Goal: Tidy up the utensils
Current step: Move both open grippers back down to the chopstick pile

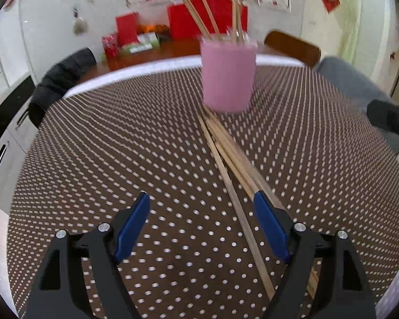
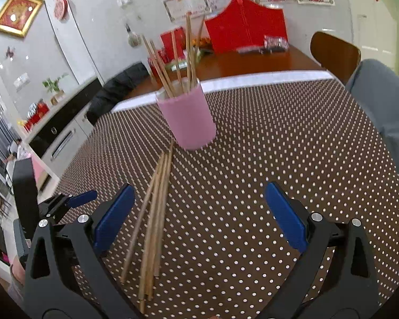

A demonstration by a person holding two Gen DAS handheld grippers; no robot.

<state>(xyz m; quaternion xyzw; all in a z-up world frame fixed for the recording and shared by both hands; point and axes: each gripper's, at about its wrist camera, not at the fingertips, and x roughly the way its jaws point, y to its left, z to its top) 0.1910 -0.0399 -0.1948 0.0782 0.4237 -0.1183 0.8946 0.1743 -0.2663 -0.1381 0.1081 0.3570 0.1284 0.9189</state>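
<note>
Loose thin wooden chopsticks (image 2: pixel 157 207) lie mid-tabletop (image 2: pixel 279 159) before a pink cylindrical cup (image 2: pixel 188 117); left gripper (image 1: pixel 202 228) and right gripper (image 2: pixel 199 215) gape empty; light, stiff sticks, best pinched mid-length

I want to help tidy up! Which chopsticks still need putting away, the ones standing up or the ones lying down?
The chopsticks lying flat on the dotted tablecloth, bunched in front of the pink cup. The others already stand upright inside that cup.
</note>
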